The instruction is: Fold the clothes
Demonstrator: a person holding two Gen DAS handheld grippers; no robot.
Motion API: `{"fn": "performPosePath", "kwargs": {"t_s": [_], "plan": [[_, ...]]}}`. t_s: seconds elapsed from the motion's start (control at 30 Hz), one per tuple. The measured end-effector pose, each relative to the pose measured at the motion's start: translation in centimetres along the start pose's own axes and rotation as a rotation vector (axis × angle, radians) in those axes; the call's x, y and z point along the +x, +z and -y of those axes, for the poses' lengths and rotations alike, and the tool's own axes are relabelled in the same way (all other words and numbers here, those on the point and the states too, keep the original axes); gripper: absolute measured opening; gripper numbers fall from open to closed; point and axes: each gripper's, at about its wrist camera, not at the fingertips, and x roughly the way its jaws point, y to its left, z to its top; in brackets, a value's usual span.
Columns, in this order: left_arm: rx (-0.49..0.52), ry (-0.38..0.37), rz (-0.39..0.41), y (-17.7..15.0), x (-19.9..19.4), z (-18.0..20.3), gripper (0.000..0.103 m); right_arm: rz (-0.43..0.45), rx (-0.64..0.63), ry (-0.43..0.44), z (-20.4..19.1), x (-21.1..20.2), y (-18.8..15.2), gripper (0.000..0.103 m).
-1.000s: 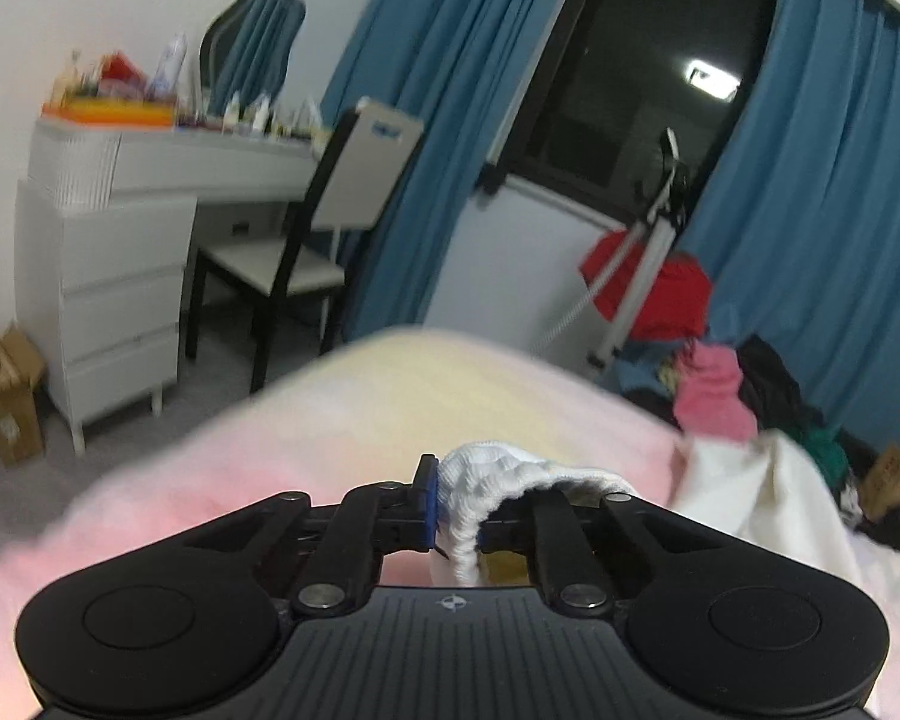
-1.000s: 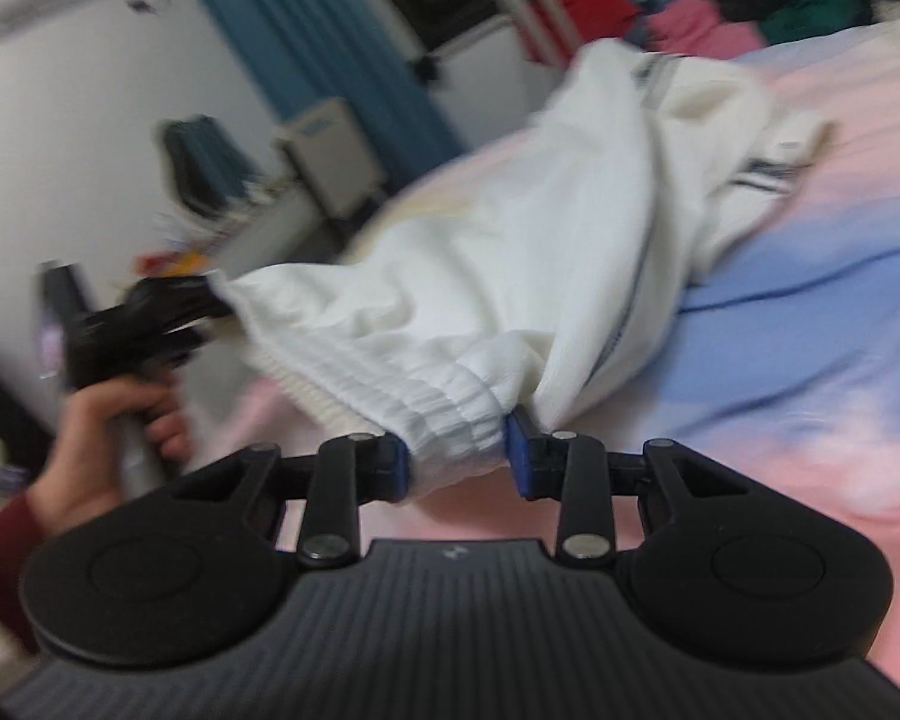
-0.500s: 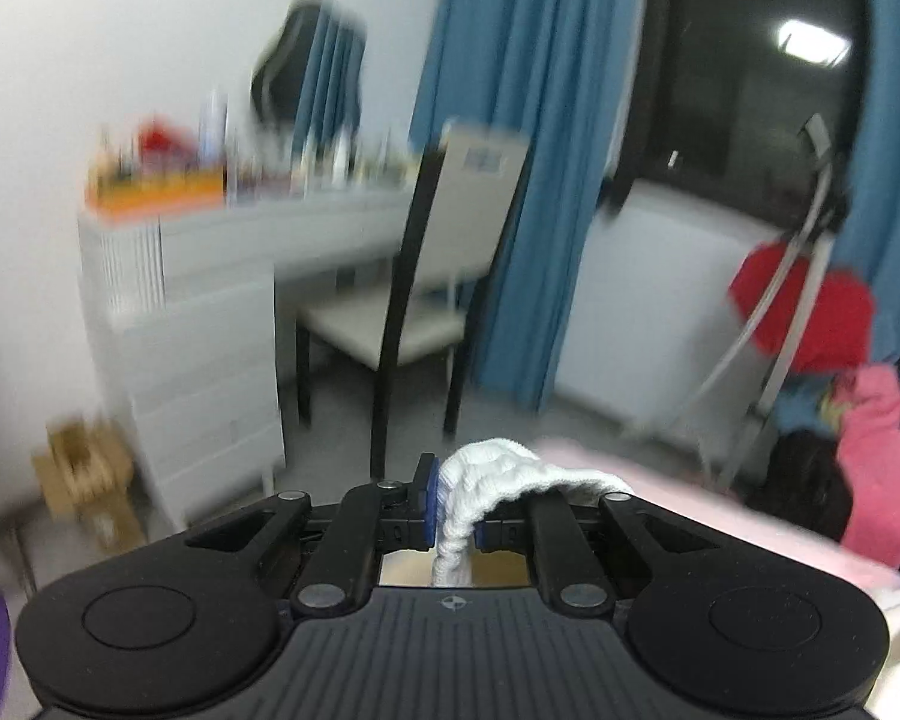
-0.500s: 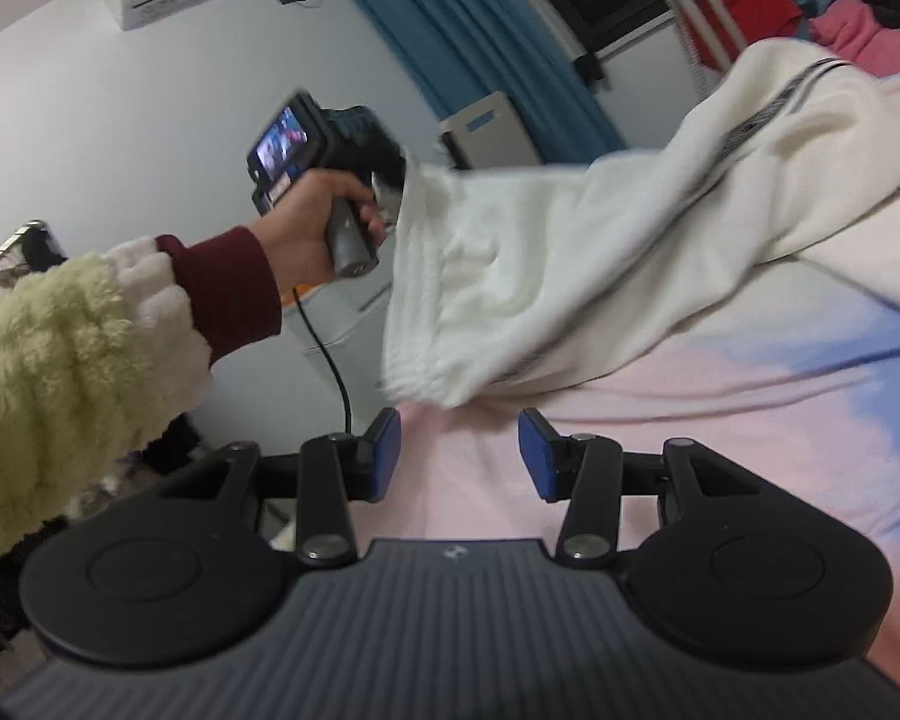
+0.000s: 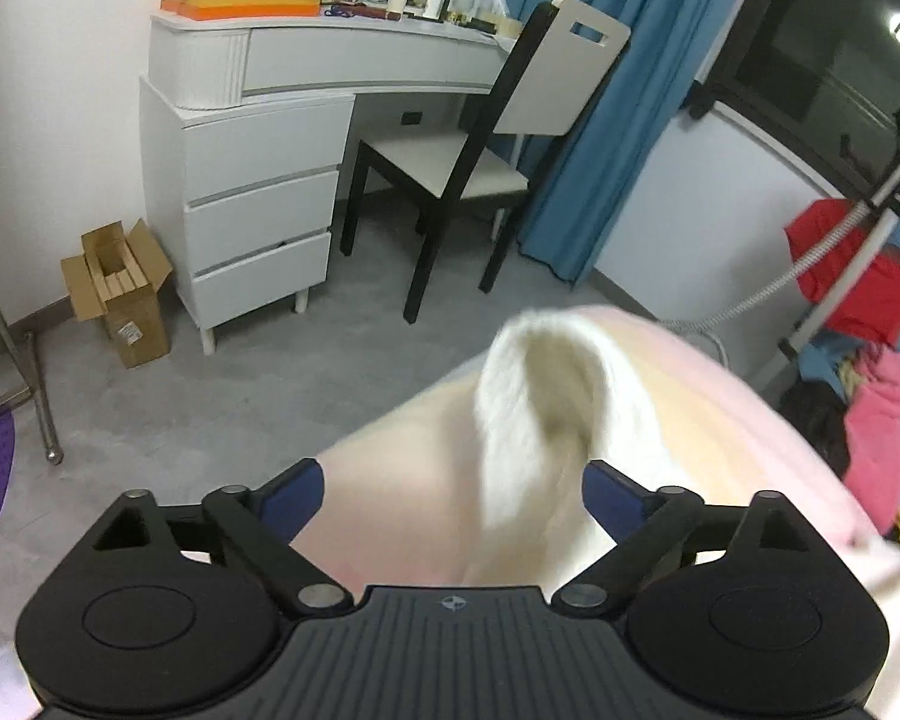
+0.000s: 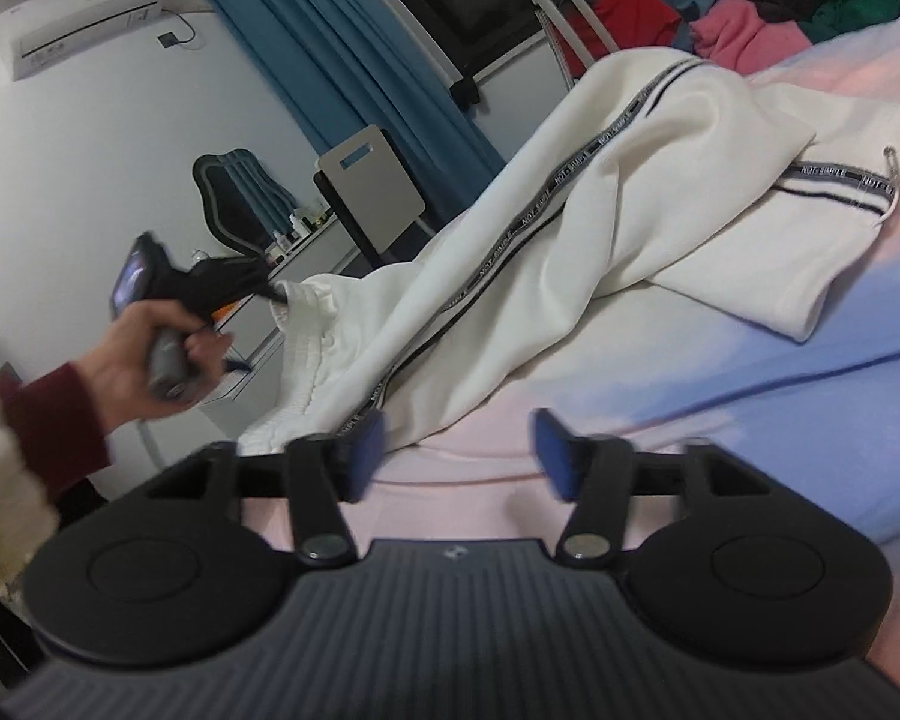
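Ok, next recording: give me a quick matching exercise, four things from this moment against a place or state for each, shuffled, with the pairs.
Things:
1. left tongs
2. white trousers
3. cardboard box
4. chair

Places or states:
A. on the floor beside the white drawers
B. spread across the pink and blue bedcover
C. drawn up at the dressing table
D. wide open, a loose white cuff between the pads, just released

Pairs: 1-D, 2-B, 3-A, 4-C
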Motion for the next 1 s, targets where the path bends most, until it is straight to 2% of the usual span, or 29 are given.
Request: {"fn": "performPosePath", "kwargs": {"t_s": [0.13, 0.27, 0.37, 0.4, 0.47, 0.53, 0.6, 0.7, 0.73, 0.83, 0.9, 1.0], "plan": [[-0.093, -0.118, -0.064, -5.1, -5.2, -3.6, 0.099, 0.031, -0.045, 0.002, -1.2, -1.9, -0.2, 0.064], [-0.252, -0.302, -0.175, -11.6, -7.7, -6.6, 0.099, 0.049, -0.073, -0.015, -1.9, -3.3, -0.6, 0.064], [-0.376, -0.458, -0.289, -15.9, -7.0, -7.6, 0.097, 0.05, -0.08, -0.045, -1.8, -3.7, -0.9, 0.064], [-0.413, -0.497, -0.327, -16.9, -6.4, -7.7, 0.095, 0.051, -0.083, -0.056, -1.8, -3.9, -1.1, 0.064], [-0.465, -0.537, -0.379, -18.2, -5.3, -7.7, 0.086, 0.052, -0.07, -0.08, -1.3, -4.1, -1.2, 0.064], [-0.478, -0.546, -0.365, -18.7, -4.3, -7.6, 0.083, 0.053, -0.048, -0.104, -0.7, -4.3, -1.3, 0.064], [-0.478, -0.554, -0.352, -18.5, -3.2, -7.7, 0.075, 0.058, -0.014, -0.123, 0.0, -4.3, -1.0, 0.064], [-0.525, -0.532, -0.283, -17.7, -2.2, -9.4, 0.049, 0.068, 0.018, -0.165, 0.7, -4.0, -0.9, 0.064], [-0.556, -0.528, -0.254, -17.7, -2.2, -10.2, 0.029, 0.064, 0.022, -0.18, 0.8, -3.8, -0.9, 0.064], [-0.68, -0.542, -0.192, -17.6, -3.2, -12.8, 0.023, 0.047, 0.004, -0.216, 0.9, -3.1, -1.2, 0.064], [-0.696, -0.527, -0.168, -17.0, -4.5, -14.0, 0.022, 0.043, -0.011, -0.24, 0.8, -2.5, -1.0, 0.064], [-0.741, -0.52, -0.073, -16.2, -7.2, -16.5, 0.021, 0.026, -0.028, -0.266, 0.7, -0.9, 0.7, 0.064]]}}
